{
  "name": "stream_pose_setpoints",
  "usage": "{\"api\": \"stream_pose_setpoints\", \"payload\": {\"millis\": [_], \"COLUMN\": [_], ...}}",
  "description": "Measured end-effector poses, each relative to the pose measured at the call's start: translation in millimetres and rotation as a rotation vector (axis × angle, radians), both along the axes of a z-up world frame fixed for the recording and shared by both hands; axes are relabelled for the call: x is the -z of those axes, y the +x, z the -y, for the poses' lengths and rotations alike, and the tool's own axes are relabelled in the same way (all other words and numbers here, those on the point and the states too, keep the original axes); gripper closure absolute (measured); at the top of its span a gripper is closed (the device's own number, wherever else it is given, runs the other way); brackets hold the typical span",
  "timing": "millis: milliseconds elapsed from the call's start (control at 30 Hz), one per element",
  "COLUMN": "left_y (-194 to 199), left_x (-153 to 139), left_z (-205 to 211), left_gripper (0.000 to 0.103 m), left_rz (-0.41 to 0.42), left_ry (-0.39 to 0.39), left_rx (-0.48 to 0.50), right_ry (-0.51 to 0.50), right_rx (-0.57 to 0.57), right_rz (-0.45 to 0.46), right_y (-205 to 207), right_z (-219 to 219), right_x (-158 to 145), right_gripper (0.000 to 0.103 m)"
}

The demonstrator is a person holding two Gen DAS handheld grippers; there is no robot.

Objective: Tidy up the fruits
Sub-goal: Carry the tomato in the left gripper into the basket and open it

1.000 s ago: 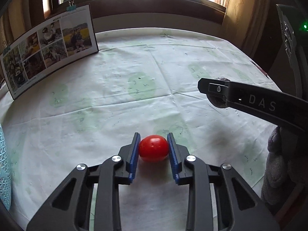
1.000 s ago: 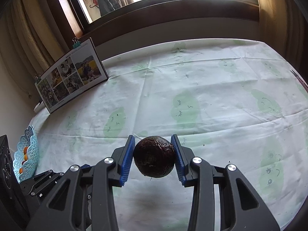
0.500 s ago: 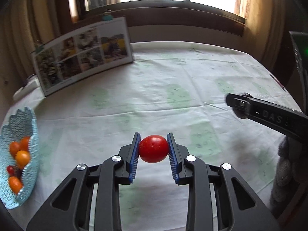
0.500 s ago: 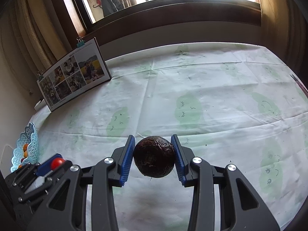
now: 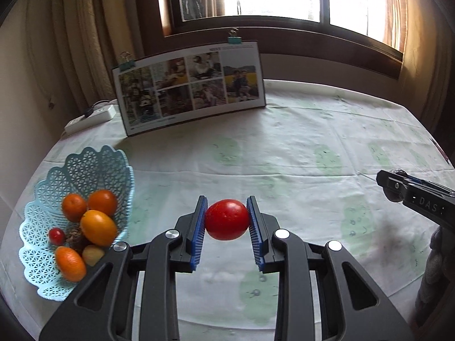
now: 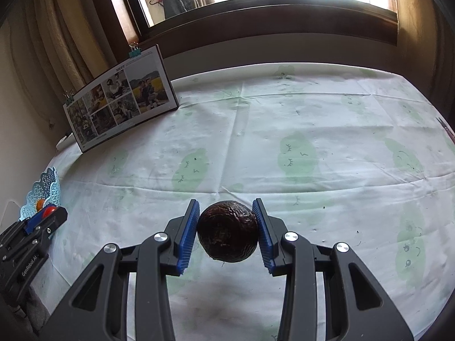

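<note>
My left gripper point(image 5: 226, 220) is shut on a red tomato point(image 5: 226, 219), held above the tablecloth. To its left stands a light blue lattice basket point(image 5: 85, 167) with several oranges point(image 5: 98, 227) and a small red fruit point(image 5: 56, 235) inside. My right gripper point(image 6: 227, 230) is shut on a dark wrinkled avocado point(image 6: 227, 231), also lifted off the table. In the right wrist view the basket point(image 6: 47, 189) shows at the far left, behind the left gripper point(image 6: 42, 216). The right gripper's side point(image 5: 418, 199) juts in at the right edge of the left wrist view.
A clipped photo board point(image 5: 190, 88) leans at the back of the round table point(image 5: 284, 147), which has a white cloth with green prints. A white power strip point(image 5: 91, 118) lies behind the basket. Curtains and a window stand behind.
My left gripper has swung left with the tomato, bringing the basket fully into view. The right gripper holds almost still with the avocado.
</note>
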State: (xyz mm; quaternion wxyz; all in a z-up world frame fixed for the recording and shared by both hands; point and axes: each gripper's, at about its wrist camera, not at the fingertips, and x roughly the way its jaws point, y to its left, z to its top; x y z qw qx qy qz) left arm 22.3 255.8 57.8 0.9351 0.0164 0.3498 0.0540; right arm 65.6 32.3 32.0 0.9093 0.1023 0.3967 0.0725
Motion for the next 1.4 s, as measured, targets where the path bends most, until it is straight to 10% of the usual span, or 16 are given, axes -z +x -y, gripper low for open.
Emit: {"api": "stream_pose_setpoints", "payload": {"millis": [1400], "left_y": [-56], "left_x": [-10], "left_z": [-169], "left_gripper": [0.074], "left_rz": [0.07], "left_ry": [-0.037], "left_rx": [-0.318], "right_ry": [-0.026], "right_rx": [-0.23], "right_rz": [0.063], "right_y": [-16], "right_z": [-131], "right_x": [-37], "right_gripper": [0.064]}}
